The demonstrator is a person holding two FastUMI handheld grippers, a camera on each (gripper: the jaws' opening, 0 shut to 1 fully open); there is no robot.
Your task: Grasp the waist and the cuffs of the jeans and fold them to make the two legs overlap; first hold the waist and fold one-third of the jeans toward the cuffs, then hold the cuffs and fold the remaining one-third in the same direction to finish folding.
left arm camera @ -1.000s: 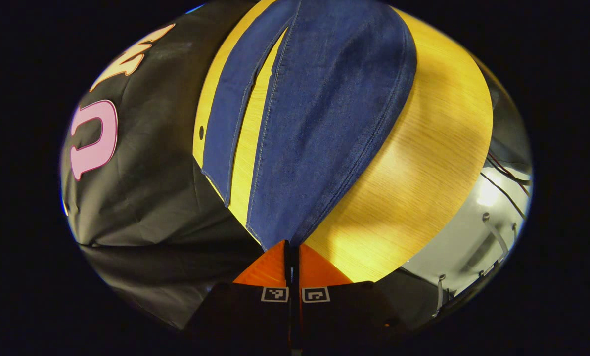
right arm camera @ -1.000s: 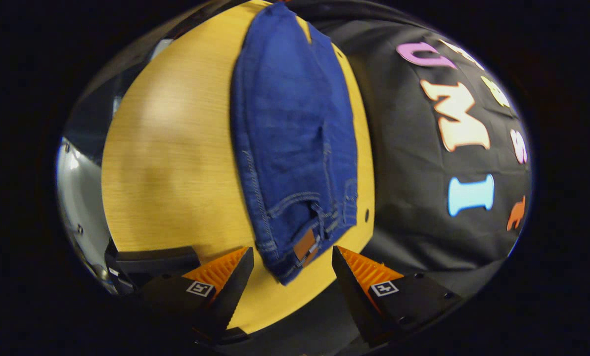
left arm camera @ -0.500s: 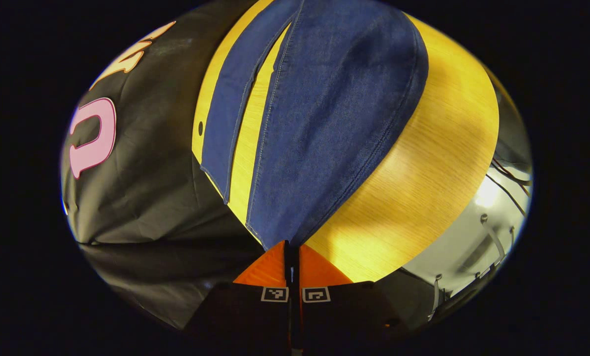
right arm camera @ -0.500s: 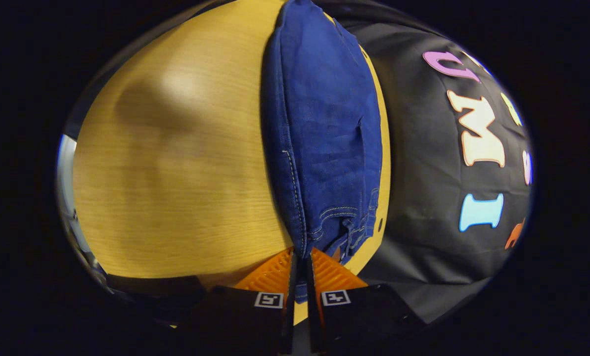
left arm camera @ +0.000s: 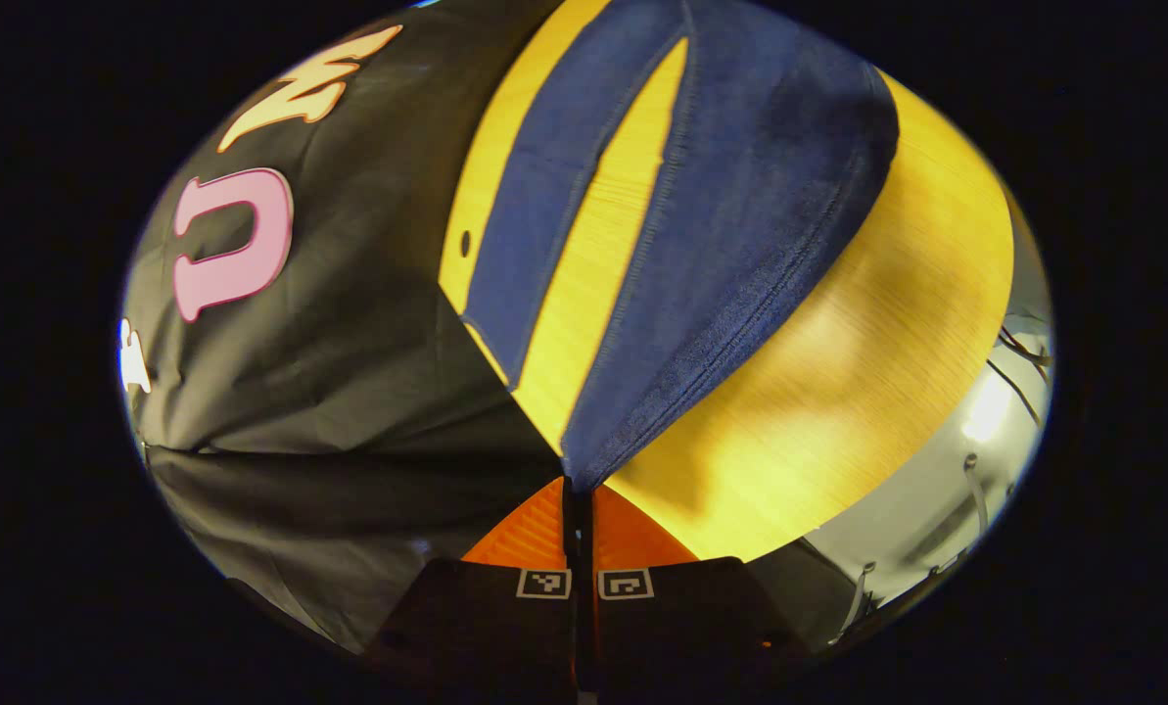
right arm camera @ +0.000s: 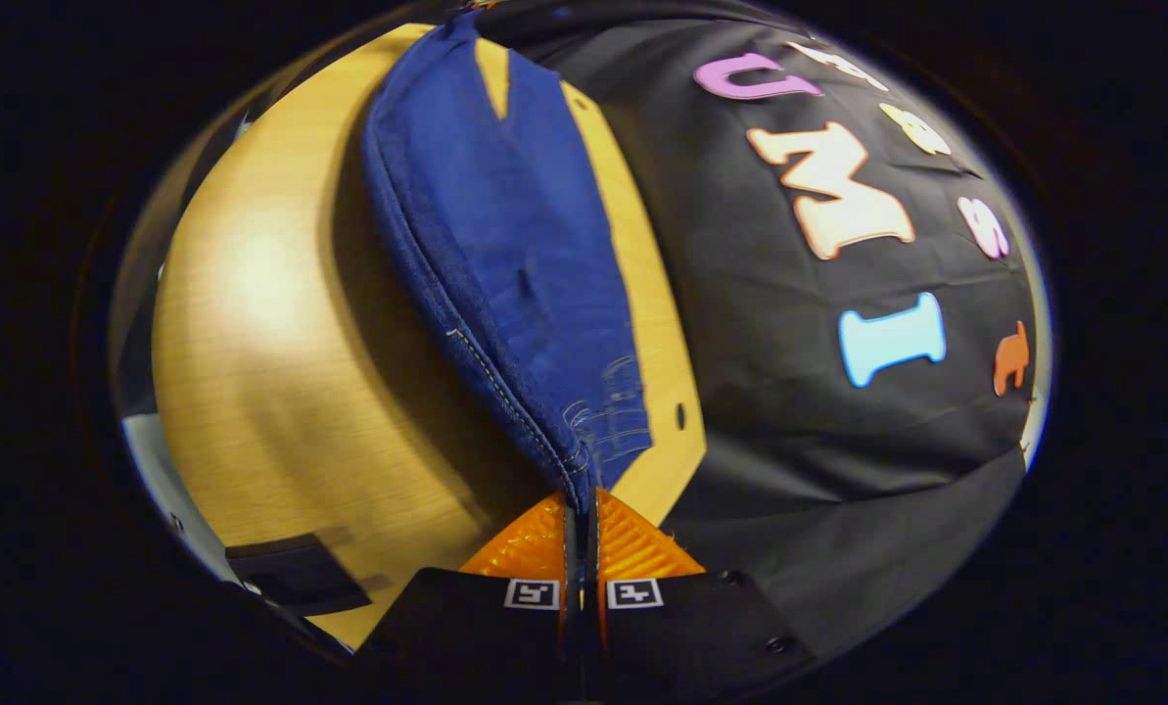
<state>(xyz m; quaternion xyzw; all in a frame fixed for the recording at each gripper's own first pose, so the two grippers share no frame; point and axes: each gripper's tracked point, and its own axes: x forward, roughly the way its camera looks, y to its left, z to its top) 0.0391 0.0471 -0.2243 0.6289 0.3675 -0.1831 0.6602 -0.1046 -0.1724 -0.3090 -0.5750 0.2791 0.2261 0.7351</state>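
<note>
Item: jeans point(left arm camera: 740, 225), blue denim, on a wooden table point(left arm camera: 897, 323), running from bottom centre to the top of each frame. Left gripper point(left arm camera: 578, 499): fingers pressed together, pinching one cuff point(left arm camera: 588, 460) at bottom centre of the left gripper view; the other leg point(left arm camera: 544, 215) lies flat, upper left of centre, bare table between the two. Right gripper point(right arm camera: 580, 509): fingers pinching the waist point(right arm camera: 584, 446) edge at bottom centre of the right gripper view, denim raised and casting a shadow. Status: judged the first stage, legs not yet overlapped; both third-folds remain.
</note>
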